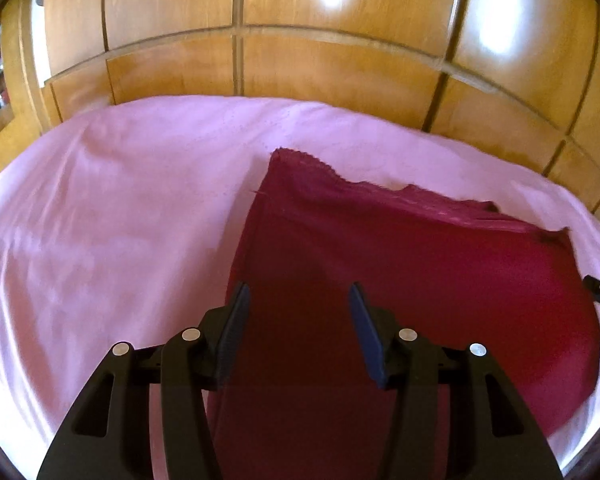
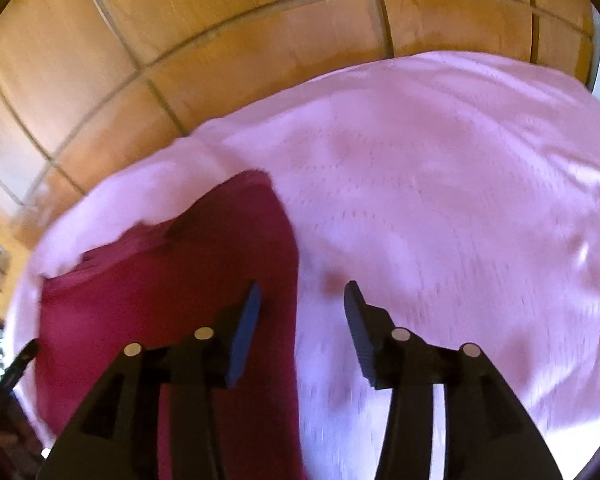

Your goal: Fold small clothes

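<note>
1. The left gripper [image 1: 298,292] has its jaws spread wide with nothing between them. It hangs over the near part of the dark red cloth [image 1: 400,280], and whether its tips touch the fabric cannot be told.
2. The right gripper [image 2: 302,290] is also spread wide and holds nothing. Its left finger [image 2: 246,330] lies over the right border of the dark red cloth [image 2: 172,280], and its right finger [image 2: 358,328] lies over the pink bedsheet [image 2: 440,200] just beside that border. Contact cannot be told here either, as this view is blurred.
3. Each finger of both grippers is a black, flat, ribbed pad on a black angular frame, with round silver fastener heads on the frame.
4. The cloth is a matte woven piece of deep crimson, lying flat on the pink bedsheet [image 1: 120,208]. Its left side is a straight edge, its far edge is frayed and uneven, and at the far right corner a flap is turned up slightly.
5. In the left wrist view the tip of the right gripper shows as a black part at the right edge of the cloth.
6. The bedsheet under the cloth is smooth, pale pink and softly creased, with faint dotted lines stitched or woven into it to the right of the cloth.
7. Beyond the cloth, past the far side of the bed, stands a wooden wardrobe [image 1: 300,40] of glossy orange-brown panels divided by grooves, with bright reflections on it.
</note>
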Motion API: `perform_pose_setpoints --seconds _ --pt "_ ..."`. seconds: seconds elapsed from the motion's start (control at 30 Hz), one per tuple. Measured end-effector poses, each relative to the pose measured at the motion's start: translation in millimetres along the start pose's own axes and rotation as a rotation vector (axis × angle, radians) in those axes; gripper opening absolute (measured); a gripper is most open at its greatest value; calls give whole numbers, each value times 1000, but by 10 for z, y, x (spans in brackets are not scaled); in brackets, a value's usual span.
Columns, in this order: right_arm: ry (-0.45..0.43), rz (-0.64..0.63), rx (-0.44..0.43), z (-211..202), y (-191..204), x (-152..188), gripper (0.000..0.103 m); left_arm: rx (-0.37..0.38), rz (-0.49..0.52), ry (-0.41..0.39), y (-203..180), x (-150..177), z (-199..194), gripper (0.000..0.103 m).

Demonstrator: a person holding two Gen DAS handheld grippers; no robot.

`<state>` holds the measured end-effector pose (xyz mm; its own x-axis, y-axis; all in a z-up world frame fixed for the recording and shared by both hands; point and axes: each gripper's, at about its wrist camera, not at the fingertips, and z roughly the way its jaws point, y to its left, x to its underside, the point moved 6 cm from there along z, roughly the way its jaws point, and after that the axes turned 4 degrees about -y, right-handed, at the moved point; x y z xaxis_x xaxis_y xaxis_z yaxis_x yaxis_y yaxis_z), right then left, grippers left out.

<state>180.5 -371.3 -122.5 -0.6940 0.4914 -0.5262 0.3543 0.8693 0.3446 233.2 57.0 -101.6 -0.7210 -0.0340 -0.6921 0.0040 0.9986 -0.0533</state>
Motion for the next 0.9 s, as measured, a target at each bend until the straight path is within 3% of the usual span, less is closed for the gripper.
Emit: perform_pose_setpoints --seconds 0.07,0.17,0.33,0.5,0.73,0.9 --pt "30 31 -96 -145 -30 157 53 3 8 -11 -19 56 -104 51" --pt "70 54 -172 -255 -32 376 63 6 33 -23 -72 160 -211 51" --pt "112 81 -241 -216 -14 663 64 -3 44 -5 -135 317 -282 51" --pt "93 139 -298 -218 22 629 66 -2 72 -25 -201 350 -395 51" --pt "127 113 -329 -201 141 629 55 3 90 -37 -251 371 -442 51" --pt "135 92 -320 -204 195 646 38 10 85 -29 -268 405 -448 51"
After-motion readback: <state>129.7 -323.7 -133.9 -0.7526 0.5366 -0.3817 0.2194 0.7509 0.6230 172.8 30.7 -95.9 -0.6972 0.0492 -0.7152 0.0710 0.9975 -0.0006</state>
